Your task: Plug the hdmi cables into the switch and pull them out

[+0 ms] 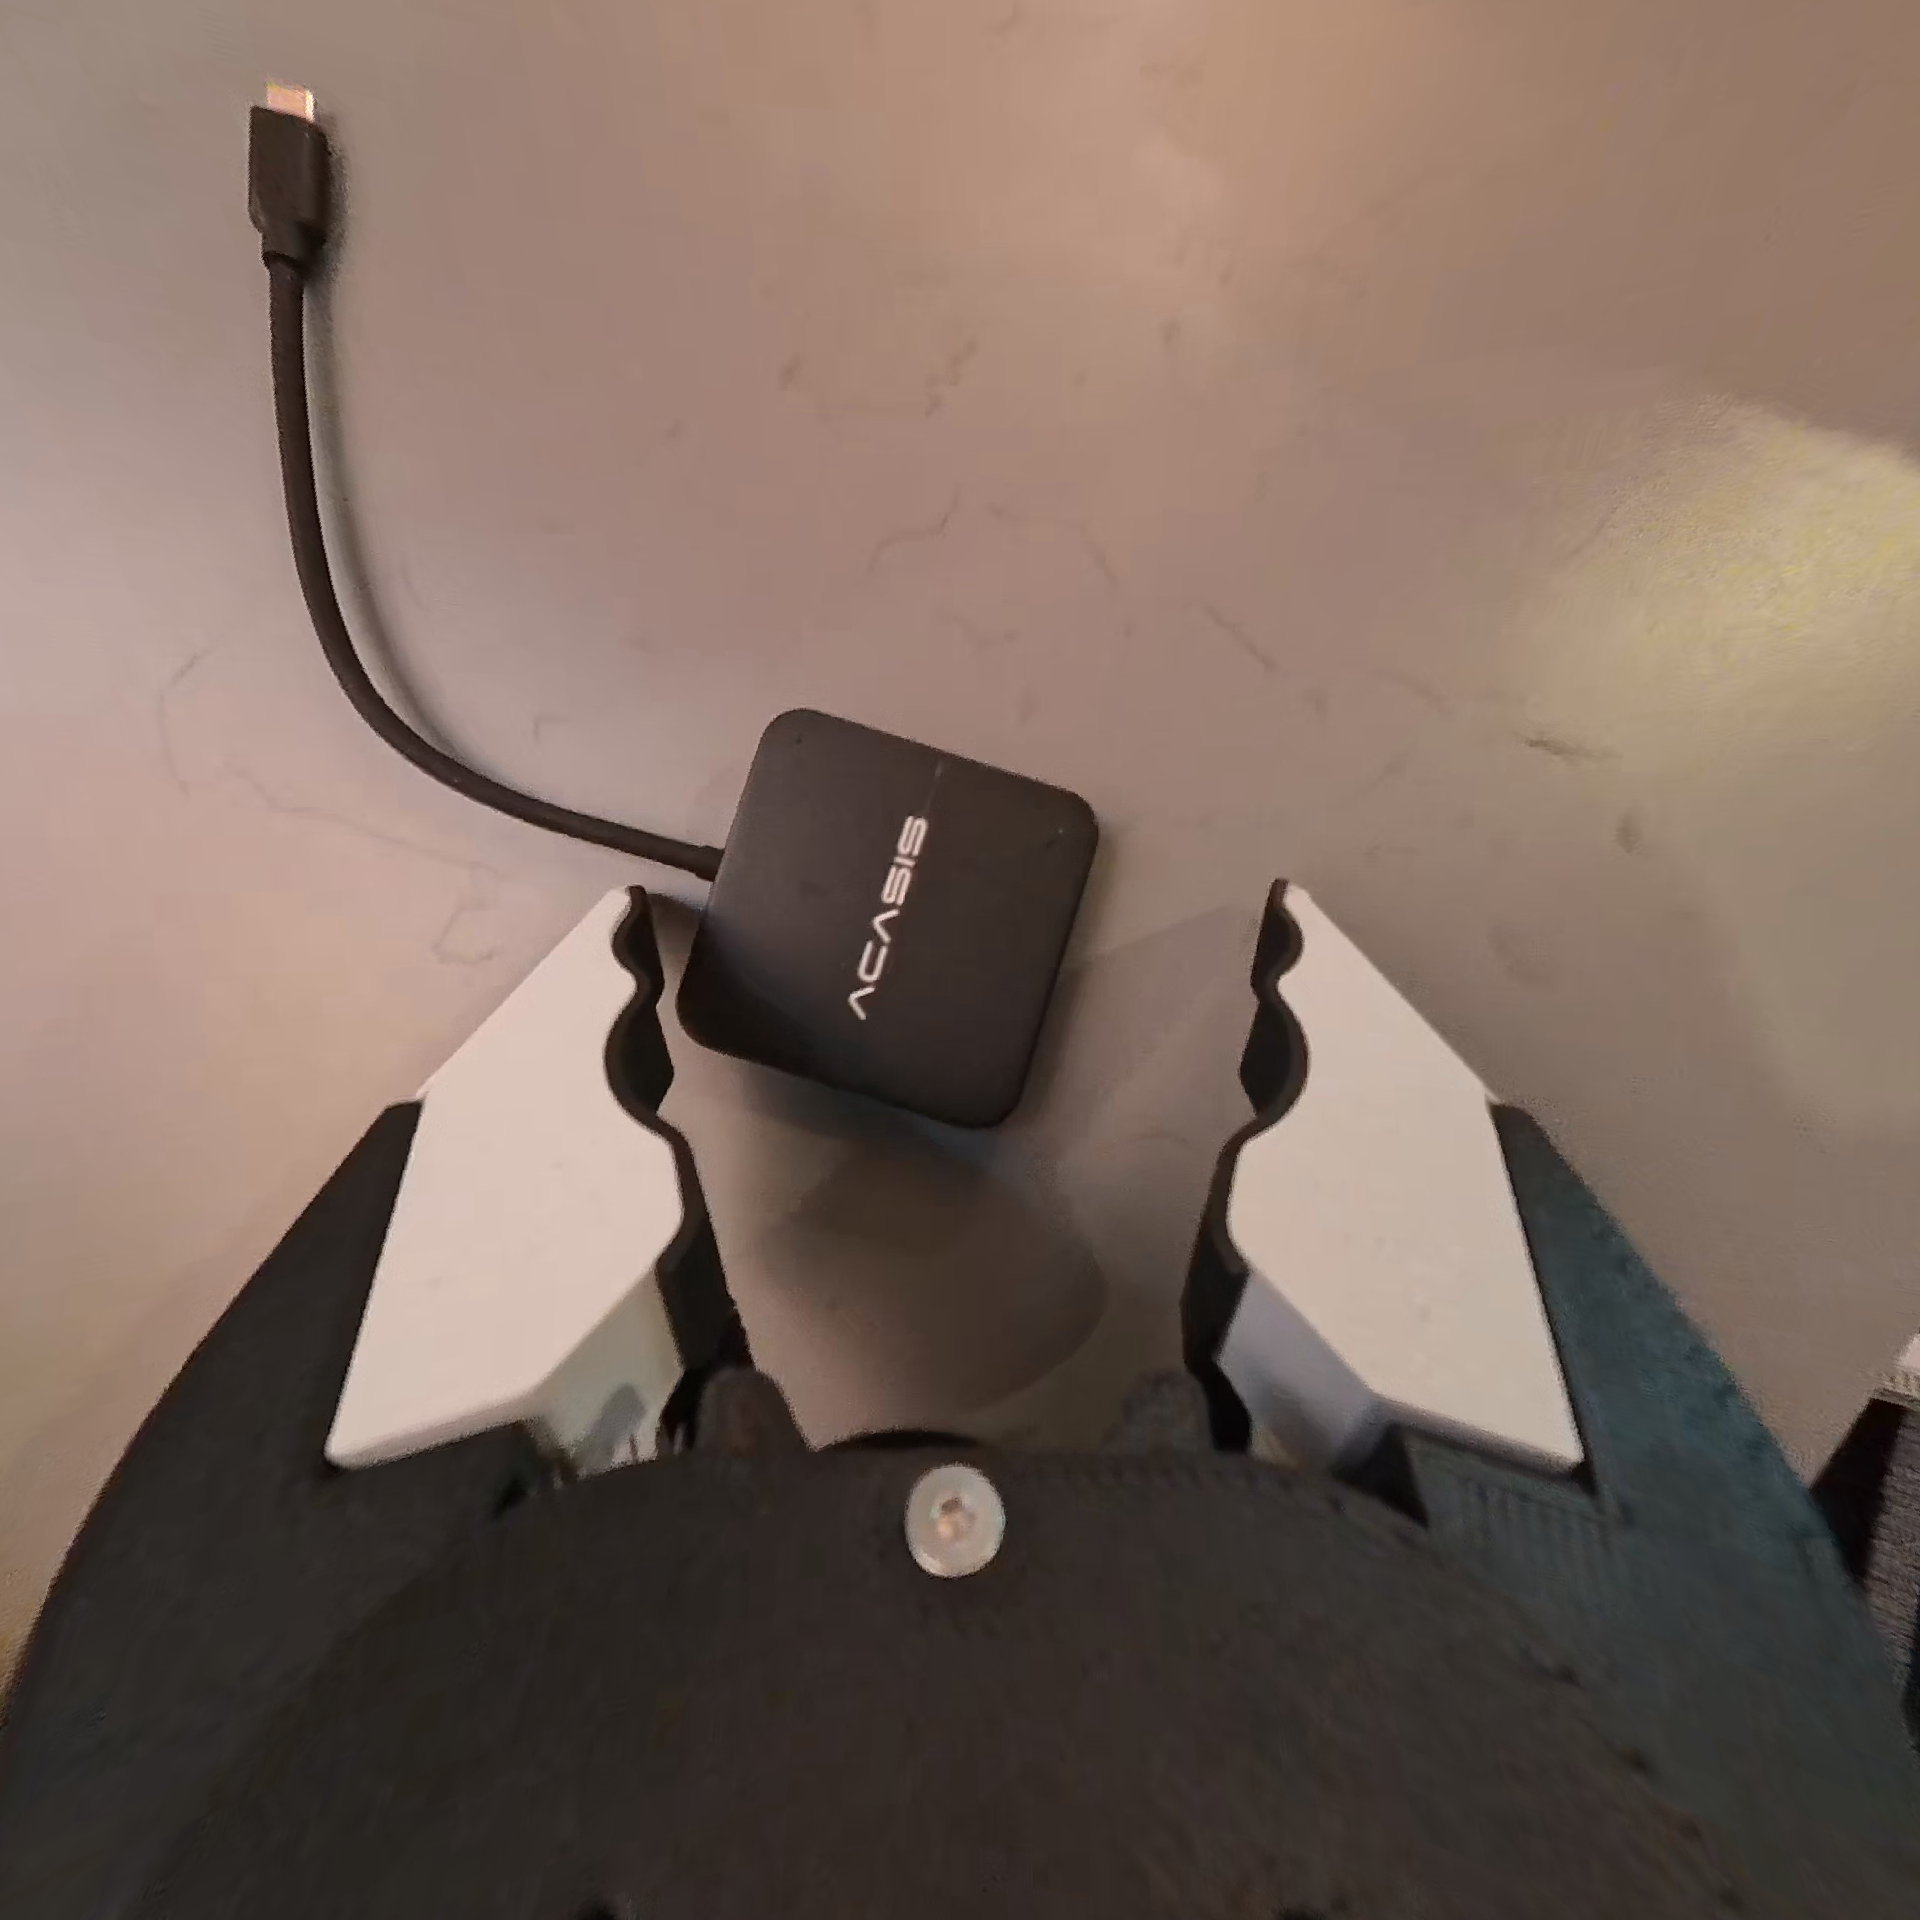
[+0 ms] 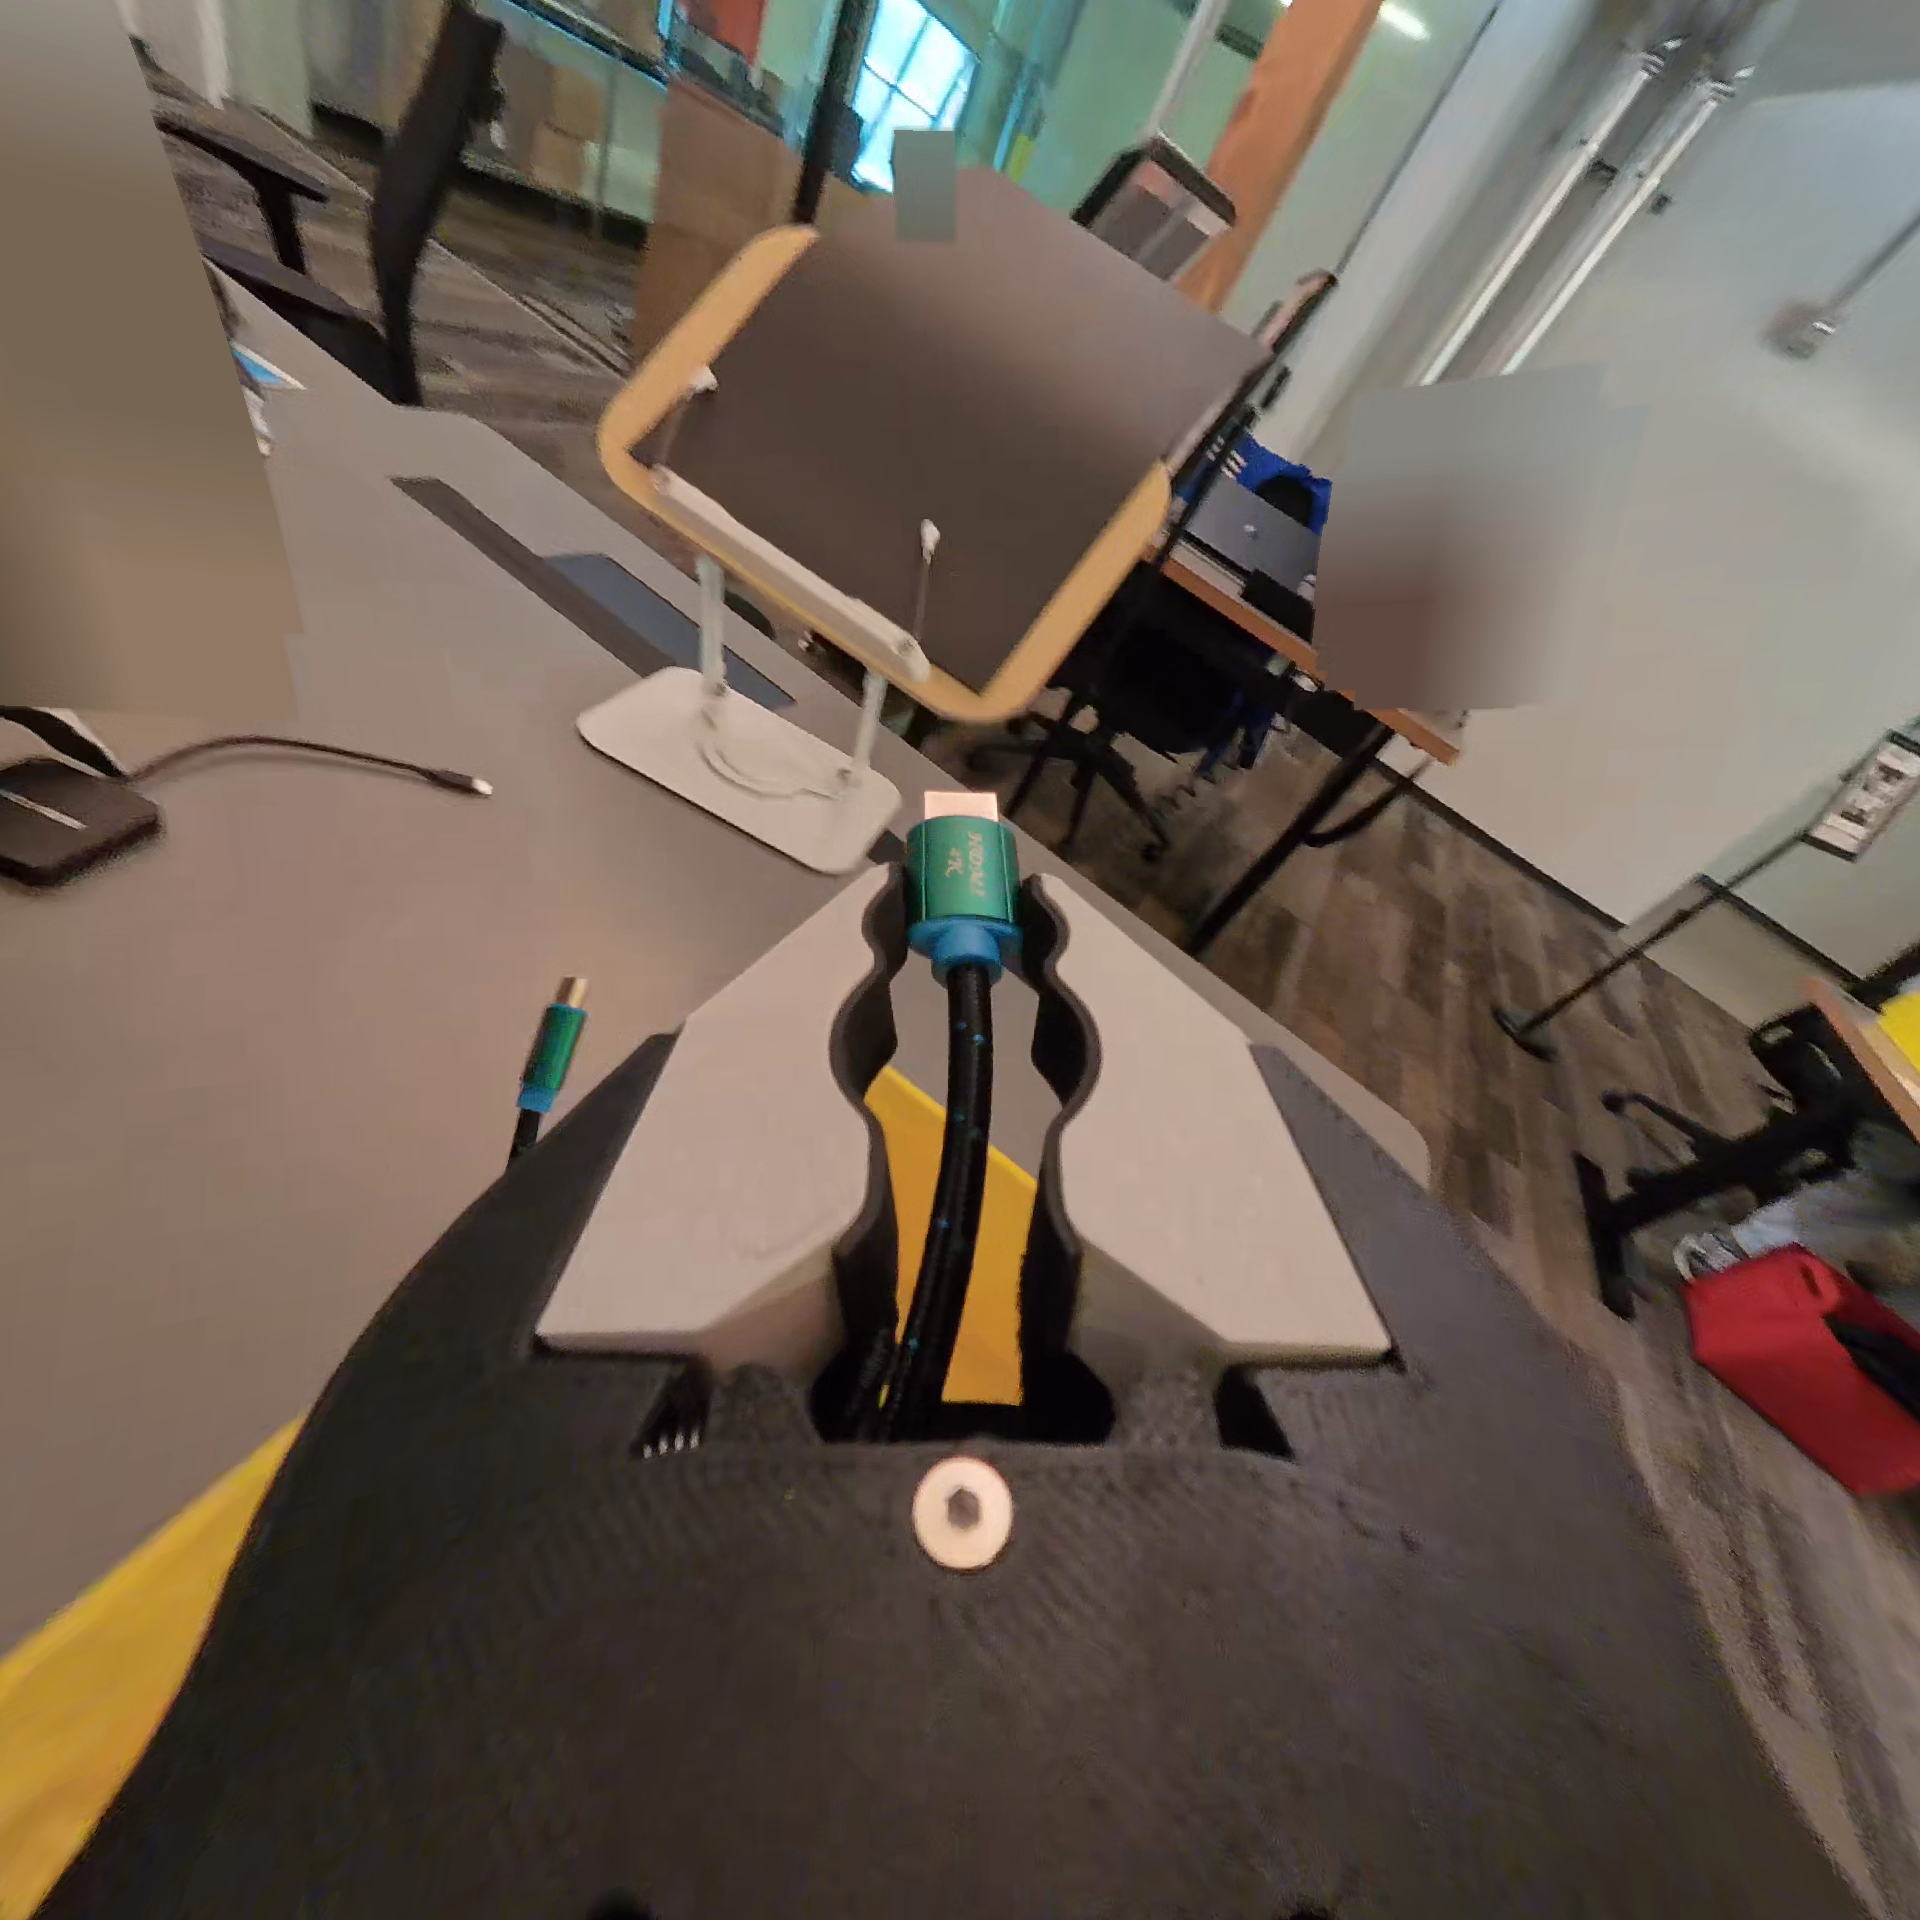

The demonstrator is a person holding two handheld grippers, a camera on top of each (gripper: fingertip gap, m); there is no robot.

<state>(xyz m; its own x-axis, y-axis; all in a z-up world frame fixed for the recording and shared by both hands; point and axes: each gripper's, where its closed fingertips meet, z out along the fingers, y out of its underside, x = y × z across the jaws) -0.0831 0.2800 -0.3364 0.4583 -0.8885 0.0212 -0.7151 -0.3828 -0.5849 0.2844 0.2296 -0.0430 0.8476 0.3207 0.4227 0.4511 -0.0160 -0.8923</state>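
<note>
The switch [image 1: 888,914] is a flat black square box lying on the grey table, with its own short black cable [image 1: 301,499] curving away to a small plug at the far left. My left gripper [image 1: 961,904] is open and hovers over it, the box between the fingertips nearer the left finger. In the right wrist view the switch [image 2: 73,816] lies at the far left. My right gripper [image 2: 961,894] is shut on a green HDMI plug [image 2: 954,868], metal tip pointing forward, its braided black cable running back between the fingers. A second green HDMI plug [image 2: 556,1044] lies on the table left of it.
A stand with a tan-rimmed dark panel [image 2: 914,457] rises on a white base [image 2: 727,769] near the table's far edge. A yellow sheet [image 2: 83,1652] lies under my right gripper. Off the table to the right are chairs, desks and a red box [image 2: 1808,1371] on the floor. Across from one pair of fingers to the other is roughly 45 cm.
</note>
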